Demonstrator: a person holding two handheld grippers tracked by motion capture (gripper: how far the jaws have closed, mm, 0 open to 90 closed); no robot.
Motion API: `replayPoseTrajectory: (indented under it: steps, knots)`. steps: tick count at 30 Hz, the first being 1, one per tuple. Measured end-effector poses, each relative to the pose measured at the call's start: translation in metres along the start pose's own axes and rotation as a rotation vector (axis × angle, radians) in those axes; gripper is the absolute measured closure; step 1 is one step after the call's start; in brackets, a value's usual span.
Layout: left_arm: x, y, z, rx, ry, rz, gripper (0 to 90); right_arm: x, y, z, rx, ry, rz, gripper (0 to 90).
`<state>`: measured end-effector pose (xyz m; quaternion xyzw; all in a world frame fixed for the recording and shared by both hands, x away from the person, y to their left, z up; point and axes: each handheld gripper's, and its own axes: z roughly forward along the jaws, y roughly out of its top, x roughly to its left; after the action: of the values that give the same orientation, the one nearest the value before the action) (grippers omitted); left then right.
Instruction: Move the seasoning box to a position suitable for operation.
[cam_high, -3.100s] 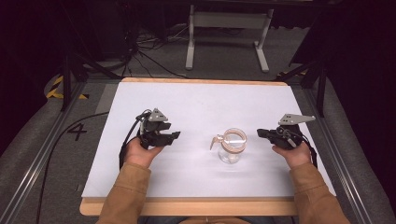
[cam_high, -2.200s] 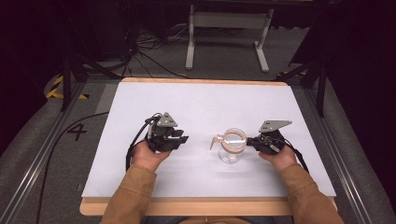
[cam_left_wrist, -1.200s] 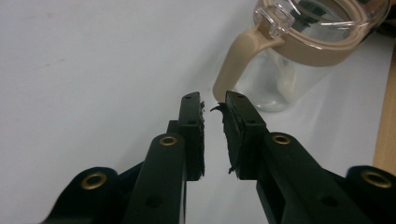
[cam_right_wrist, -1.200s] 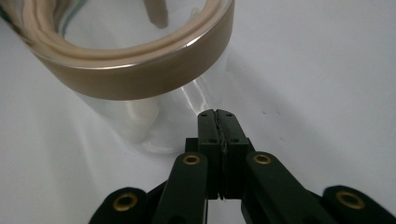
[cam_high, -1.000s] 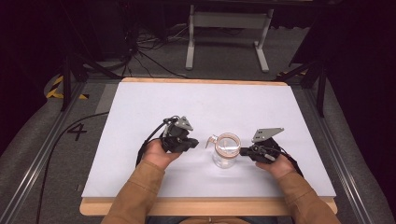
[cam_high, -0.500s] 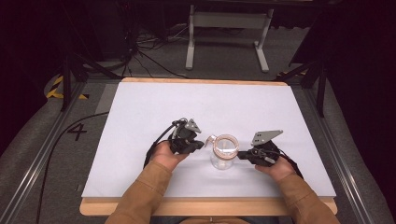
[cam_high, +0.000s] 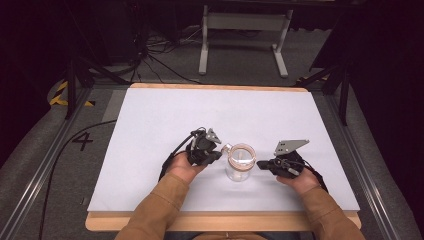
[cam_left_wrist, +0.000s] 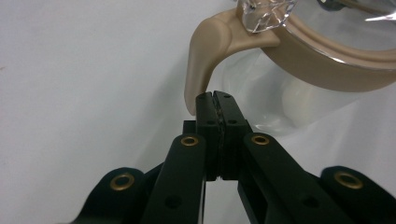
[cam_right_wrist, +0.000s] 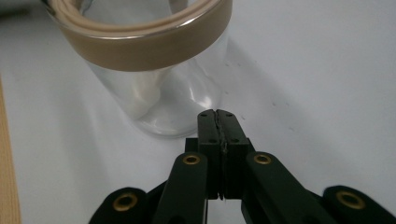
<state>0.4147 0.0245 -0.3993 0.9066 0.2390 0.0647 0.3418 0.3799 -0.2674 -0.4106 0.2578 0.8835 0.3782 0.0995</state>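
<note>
White paper covers the table (cam_high: 150, 120), with dark floor, cables and a metal stand beyond it.

Nearest, at six o'clock, two tan sleeves come in. The left gripper (cam_high: 214, 154) has travelled from the table's nine o'clock side in toward the middle over the last few seconds, and its tip now sits at the jar's nine o'clock, just under the tan tab (cam_left_wrist: 201, 70) of the lid clasp. Its jaws are pressed together with nothing between them. The right gripper (cam_high: 261, 164) came in earlier and has stayed put at the jar's three o'clock; its jaws are also closed on nothing, tip just beside the glass wall.

The jar (cam_high: 240, 162) stands upright near the table's centre, slightly toward six o'clock, between the two grippers, its tan band (cam_right_wrist: 154, 44) around the rim.

My reading: the approach is done and the jar is bracketed, the right tip set to steady it while the left one works the tab. No grip exists yet, so a push could slide the jar.
</note>
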Motion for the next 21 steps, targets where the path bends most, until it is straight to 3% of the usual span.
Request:
replayPoseTrajectory:
  steps: [10,21]
  knots:
    - [0.005,0.006,0.006,0.019,0.017,0.016,89.7,0.003,-0.008,-0.008,-0.004,-0.014,0.015,89.5]
    - [0.005,0.008,0.004,0.044,0.036,-0.011,89.6,0.002,-0.011,-0.01,-0.006,-0.014,0.025,89.4]
